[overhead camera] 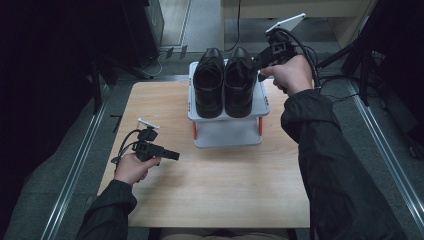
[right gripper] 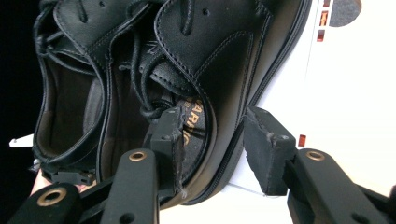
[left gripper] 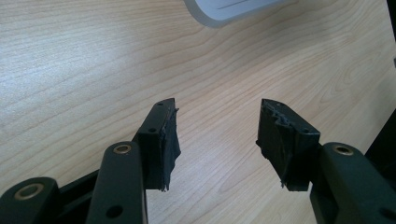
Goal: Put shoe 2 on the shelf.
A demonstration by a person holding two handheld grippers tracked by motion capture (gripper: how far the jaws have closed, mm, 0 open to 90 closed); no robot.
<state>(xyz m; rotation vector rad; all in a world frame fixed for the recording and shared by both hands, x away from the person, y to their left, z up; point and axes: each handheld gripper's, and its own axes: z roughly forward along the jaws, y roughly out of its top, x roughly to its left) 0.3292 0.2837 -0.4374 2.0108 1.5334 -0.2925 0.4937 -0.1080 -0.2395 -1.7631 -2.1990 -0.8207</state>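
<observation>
Shoes: we see a pair of black lace-up shoes, the left shoe (overhead camera: 208, 82) and the right shoe (overhead camera: 239, 82), side by side on the top shelf of a small white rack (overhead camera: 227, 134) at twelve o'clock on the wooden table (overhead camera: 210, 190).
Right gripper (overhead camera: 257, 67): at one o'clock, at the heel of the right shoe (right gripper: 187, 70). We see its jaws spread astride that shoe's outer heel wall, one inside the opening, one outside over the shelf; the pads do not press.
Left gripper (overhead camera: 172, 155): at eight o'clock, low over bare wood, well apart from the rack. We see its jaws spread, nothing between them.
</observation>
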